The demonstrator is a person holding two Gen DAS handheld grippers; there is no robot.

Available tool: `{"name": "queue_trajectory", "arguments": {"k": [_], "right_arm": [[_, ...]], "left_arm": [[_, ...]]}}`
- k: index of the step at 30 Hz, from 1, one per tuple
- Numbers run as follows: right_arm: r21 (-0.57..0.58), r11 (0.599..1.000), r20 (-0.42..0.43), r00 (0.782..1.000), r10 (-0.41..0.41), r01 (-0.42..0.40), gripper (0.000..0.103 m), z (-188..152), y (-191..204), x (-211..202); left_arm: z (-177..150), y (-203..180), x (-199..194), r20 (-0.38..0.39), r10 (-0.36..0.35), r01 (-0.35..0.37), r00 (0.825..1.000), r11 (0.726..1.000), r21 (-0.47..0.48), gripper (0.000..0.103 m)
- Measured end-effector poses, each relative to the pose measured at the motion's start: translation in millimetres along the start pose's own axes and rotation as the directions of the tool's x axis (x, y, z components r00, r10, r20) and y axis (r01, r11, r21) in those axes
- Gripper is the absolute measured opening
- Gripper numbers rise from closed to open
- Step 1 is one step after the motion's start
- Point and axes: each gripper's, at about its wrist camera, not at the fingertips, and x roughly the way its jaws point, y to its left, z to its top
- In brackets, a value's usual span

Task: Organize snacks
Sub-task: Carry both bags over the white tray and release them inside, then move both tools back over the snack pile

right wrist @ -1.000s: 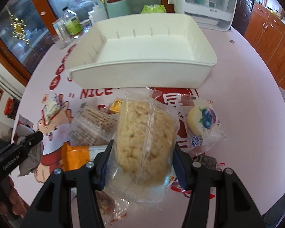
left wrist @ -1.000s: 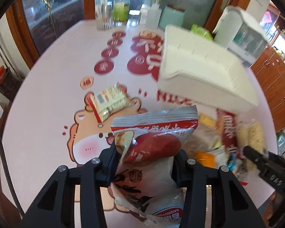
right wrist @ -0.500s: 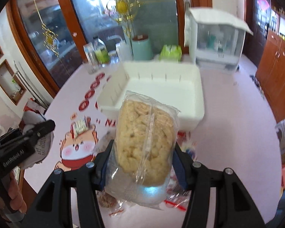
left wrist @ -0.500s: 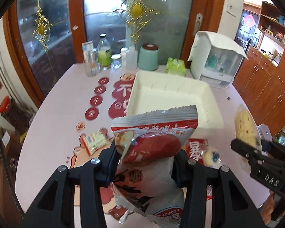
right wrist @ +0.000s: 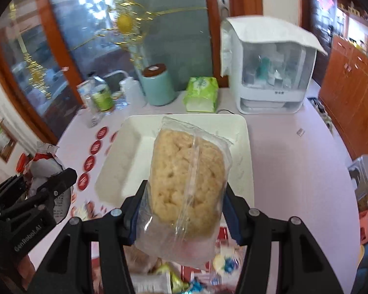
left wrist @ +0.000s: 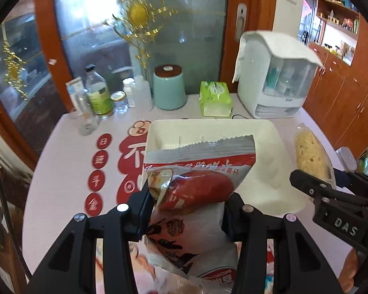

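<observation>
Pale pink surface [left wrist: 61,171] with red cartoon prints, spread out below and ahead of both tools. White rectangular bin [right wrist: 125,171] straight ahead of the right hand-held gripper [right wrist: 184,210], empty inside as far as visible; same bin [left wrist: 265,161] ahead and slightly right of the left hand-held gripper [left wrist: 186,208]. White countertop appliance [left wrist: 274,83] with a clear front beyond the bin, to the far right. Mint canister [left wrist: 169,88] with a brown lid, green tissue pack [left wrist: 216,95] and a cluster of bottles [left wrist: 98,95] along the far edge, past the bin.

Left hand-held gripper clamped on a red-and-white snack bag [left wrist: 196,191], pads pressing its crumpled middle, top seam standing up over the bin's near wall, lower half hanging toward the camera. Right hand-held gripper clamped on a clear packet of puffed rice cake [right wrist: 186,178], held upright in front of the bin, loose wrapper drooping below the pads. Each tool seen from the other's camera: right one with its packet at the left tool's right, left one with its bag at the right tool's left. Small blurred wrapped snacks [right wrist: 223,264] on the surface beneath the right hand-held gripper, near the lower edge.
</observation>
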Motion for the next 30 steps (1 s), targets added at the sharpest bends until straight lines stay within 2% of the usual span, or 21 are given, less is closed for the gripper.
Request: {"name": "queue_trajectory", "arguments": {"k": [6, 10, 12, 14, 15, 16, 21, 30], "right_arm": [[0.052, 0.997, -0.051, 0.998, -0.048, 0.051, 0.056, 10.5, -3.6, 48.0], [0.061, 0.995, -0.089, 0.993, -0.071, 0.076, 0.057, 9.3, -2.4, 68.3], [0.066, 0.995, -0.105, 0.992, -0.069, 0.076, 0.058, 6.2, -1.8, 75.0], [0.060, 0.995, -0.112, 0.991, -0.075, 0.082, 0.059, 1.9, 0.2, 79.8], [0.056, 0.995, -0.113, 0.991, -0.076, 0.083, 0.061, 0.8, 1.3, 80.3], [0.055, 0.996, -0.115, 0.991, -0.070, 0.077, 0.062, -0.7, 2.3, 81.4], [0.071, 0.996, -0.110, 0.992, -0.053, 0.061, 0.064, -2.3, 2.6, 77.0], [0.060, 0.998, -0.098, 0.995, -0.015, 0.021, 0.064, -11.3, 3.7, 54.2]], "left_arm": [[2.0, -3.1, 73.2, -0.091, -0.018, 0.021, 0.996, 0.999, 0.028, 0.046], [-2.1, -2.4, 91.0, -0.108, -0.026, 0.030, 0.994, 0.999, 0.040, 0.047], [-4.1, -1.9, 93.8, -0.104, 0.001, 0.004, 0.995, 0.999, 0.052, 0.050], [-6.1, -1.3, 95.9, -0.110, 0.016, -0.009, 0.994, 0.998, 0.061, 0.071], [-7.3, -0.3, 96.4, -0.114, 0.017, -0.010, 0.993, 0.998, 0.063, 0.087], [-8.5, 1.6, 95.8, -0.106, 0.037, -0.031, 0.994, 0.998, 0.062, 0.091], [-12.8, 8.0, 87.9, -0.097, 0.028, -0.022, 0.995, 0.997, 0.068, 0.093], [-27.8, 15.9, 46.1, 0.042, 0.011, -0.013, 0.999, 1.000, 0.026, 0.093]]}}
